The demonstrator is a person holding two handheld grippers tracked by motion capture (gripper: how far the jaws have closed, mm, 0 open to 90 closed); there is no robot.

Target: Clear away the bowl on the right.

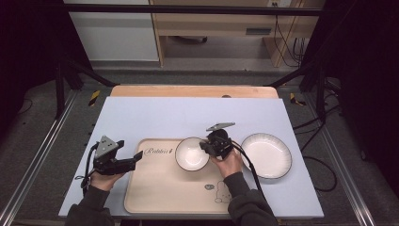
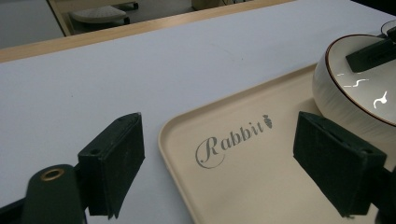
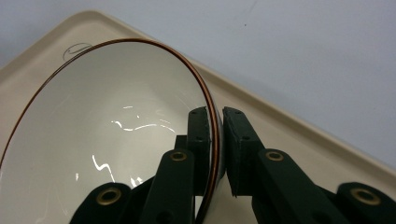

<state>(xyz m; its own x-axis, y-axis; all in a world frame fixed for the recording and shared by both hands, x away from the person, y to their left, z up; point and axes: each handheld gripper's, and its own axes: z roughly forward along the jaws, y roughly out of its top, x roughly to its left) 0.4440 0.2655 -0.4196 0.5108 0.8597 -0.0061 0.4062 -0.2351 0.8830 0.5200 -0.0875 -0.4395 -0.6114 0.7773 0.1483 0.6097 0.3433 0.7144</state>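
Clearly the tray reads "Rabbit" (grey script).

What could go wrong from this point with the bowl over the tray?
The right tool pinches only the thin rim of the bowl, so the glossy wall might slip or swing out of the grip. The bowl hangs at the tray's far edge; lowered carelessly, it could catch the raised lip and tip. The left tool is open, offering no support.
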